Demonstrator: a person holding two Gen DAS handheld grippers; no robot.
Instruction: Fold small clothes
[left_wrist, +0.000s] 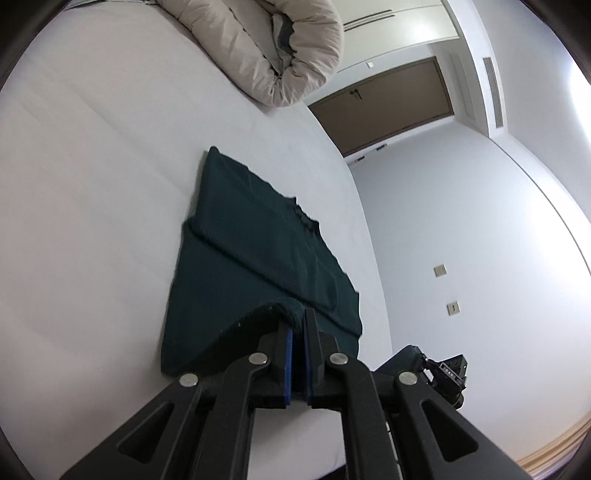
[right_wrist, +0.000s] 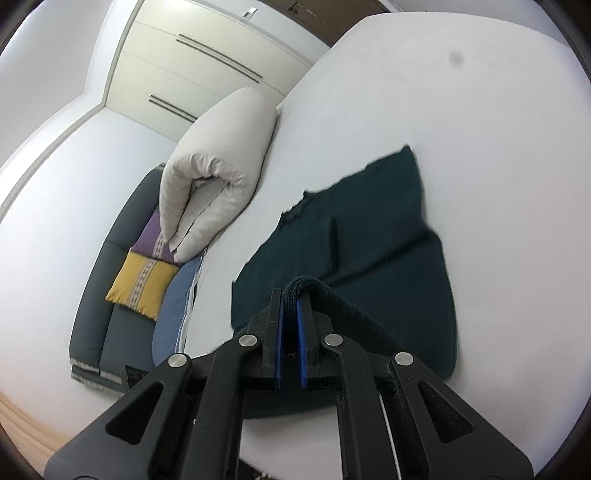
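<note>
Lying flat on the white bed sheet (left_wrist: 92, 184) is a dark green garment (left_wrist: 258, 251), a soft, matte knit with a ribbed, slightly ragged neckline along one edge and a raised fold line crossing its middle. Its near hem is lifted off the sheet at two points. The left gripper (left_wrist: 298, 321) is clamped on one bunched corner of that hem, the cloth pinched between its blue pads with the black fingers pressed close together. The right gripper (right_wrist: 291, 299) is likewise clamped on the other corner, where a thick rolled wad of the knit sticks up between the blue pads and a fuzzy edge trails off to one side of it.

Beyond the garment, toward the far end of the bed, sits a puffy beige duvet (right_wrist: 218, 162), folded into a fat roll with crinkled cotton-like fabric. Beside the bed on the duvet's side stands a dark grey upholstered sofa (right_wrist: 96, 314) carrying a purple-and-yellow cushion (right_wrist: 144, 273) with a patterned woven strip, next to a blue cloth (right_wrist: 173, 306). Past the bed's far end are cream wardrobe doors (right_wrist: 177, 66) with long bar handles and a brown door (left_wrist: 388, 107). No readable writing shows on the garment.
</note>
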